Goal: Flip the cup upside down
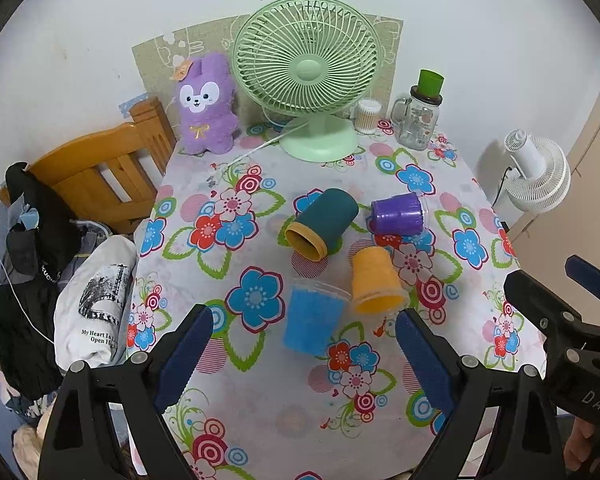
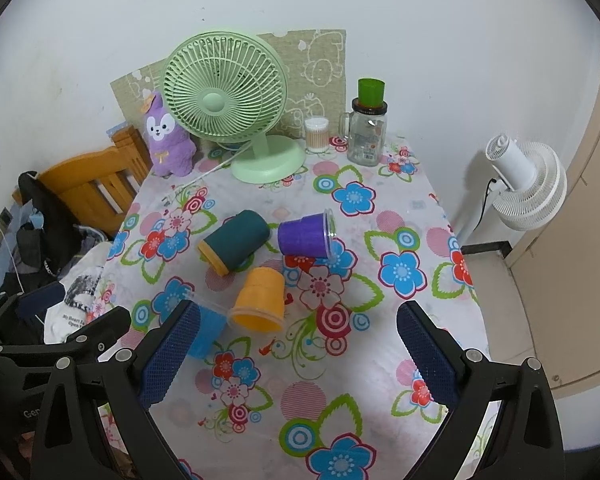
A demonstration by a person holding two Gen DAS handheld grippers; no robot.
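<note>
You are looking at four cups clustered on the flowered cloth. The blue cup (image 1: 313, 319) is standing upright, its clear rim opening upward. Just beside it the orange cup (image 1: 376, 282) is tipping, mouth facing down toward you. Farther back the dark teal cup (image 1: 322, 224) is lying on its side, yellow-rimmed mouth pointing left, and the purple cup (image 1: 397, 213) is lying sideways, mouth facing right.

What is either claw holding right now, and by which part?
Nothing is held. The left claw and the right claw are both open above the floral tablecloth, short of the lying blue plastic cup.
</note>
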